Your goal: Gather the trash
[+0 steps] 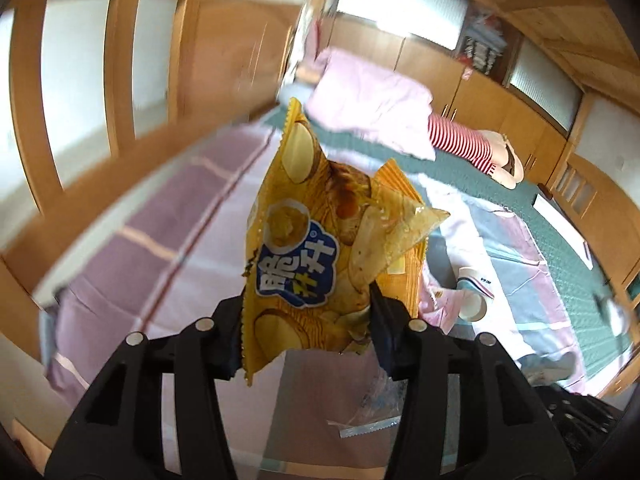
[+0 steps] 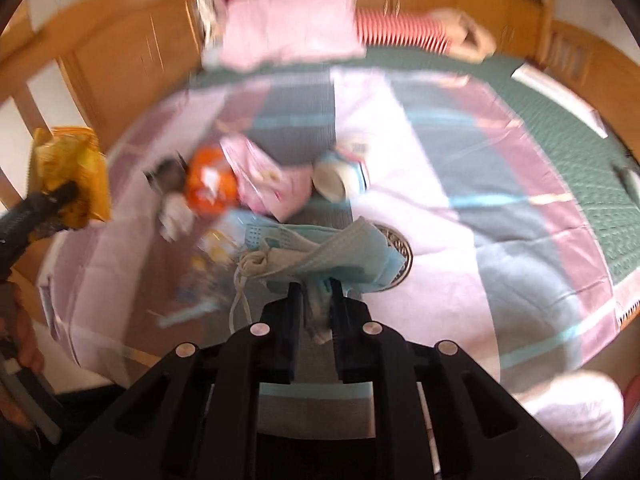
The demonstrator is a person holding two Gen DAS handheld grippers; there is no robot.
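Left hand-held gripper [image 1: 306, 320]: clamped on yellow chip bag [image 1: 320, 248], held up above the bed [image 1: 160, 232].
Right hand-held gripper [image 2: 316, 304]: jaws nearly together, pinching blue face mask [image 2: 320, 256] by a bunched fold; ear loop [image 2: 244, 280] dangles.
Remaining trash on bed: orange wrapper [image 2: 210, 184], pink packet [image 2: 268, 176], paper cup [image 2: 340, 172] on its side, clear wrapper [image 1: 368, 412].
Risk: mask grip is thin, a quick swing could let it slip; loop may snag.
Containers: no bin visible; cup contents can't tell.
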